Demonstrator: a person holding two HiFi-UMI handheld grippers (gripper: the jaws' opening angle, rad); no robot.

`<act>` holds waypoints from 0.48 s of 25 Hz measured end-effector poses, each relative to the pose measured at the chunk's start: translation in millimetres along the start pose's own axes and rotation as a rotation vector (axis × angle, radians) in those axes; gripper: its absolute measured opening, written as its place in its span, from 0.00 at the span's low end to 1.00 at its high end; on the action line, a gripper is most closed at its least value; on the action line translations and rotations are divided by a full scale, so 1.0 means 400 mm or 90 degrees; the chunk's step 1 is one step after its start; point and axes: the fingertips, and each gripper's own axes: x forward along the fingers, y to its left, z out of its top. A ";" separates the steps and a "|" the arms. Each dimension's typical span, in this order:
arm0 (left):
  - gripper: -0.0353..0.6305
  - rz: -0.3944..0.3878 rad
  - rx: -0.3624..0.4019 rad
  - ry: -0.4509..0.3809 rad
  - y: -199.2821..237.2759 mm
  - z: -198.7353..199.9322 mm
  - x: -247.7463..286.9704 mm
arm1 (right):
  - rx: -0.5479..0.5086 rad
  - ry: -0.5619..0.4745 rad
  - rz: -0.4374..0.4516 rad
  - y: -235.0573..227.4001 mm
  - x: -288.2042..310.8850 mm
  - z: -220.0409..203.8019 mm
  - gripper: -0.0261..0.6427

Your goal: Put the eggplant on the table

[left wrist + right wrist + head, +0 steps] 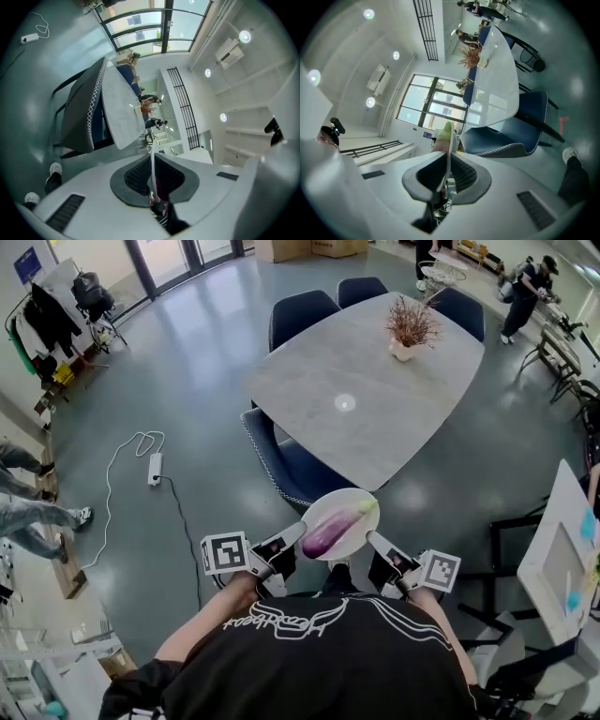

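A purple eggplant with a green stem lies on a white plate, held in the air in front of me. My left gripper is shut on the plate's left rim, my right gripper on its right rim. In the left gripper view the plate shows edge-on, pinched between the left gripper's jaws. In the right gripper view the plate's rim sits between the right gripper's jaws, with the eggplant's green end beside it. The grey table stands ahead, beyond the plate.
A dark blue chair stands between me and the table's near edge, and more chairs line its far side. A potted dry plant stands on the table. A power strip with cable lies on the floor at left. A white stand is at right.
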 end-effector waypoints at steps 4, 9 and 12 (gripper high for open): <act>0.09 -0.001 -0.016 0.000 -0.005 0.048 0.095 | 0.002 -0.004 0.003 -0.035 0.021 0.103 0.07; 0.09 -0.003 -0.027 0.000 -0.019 0.102 0.208 | 0.016 -0.005 0.007 -0.066 0.040 0.217 0.07; 0.09 0.011 -0.025 0.001 -0.017 0.126 0.262 | 0.023 -0.006 0.002 -0.080 0.042 0.277 0.07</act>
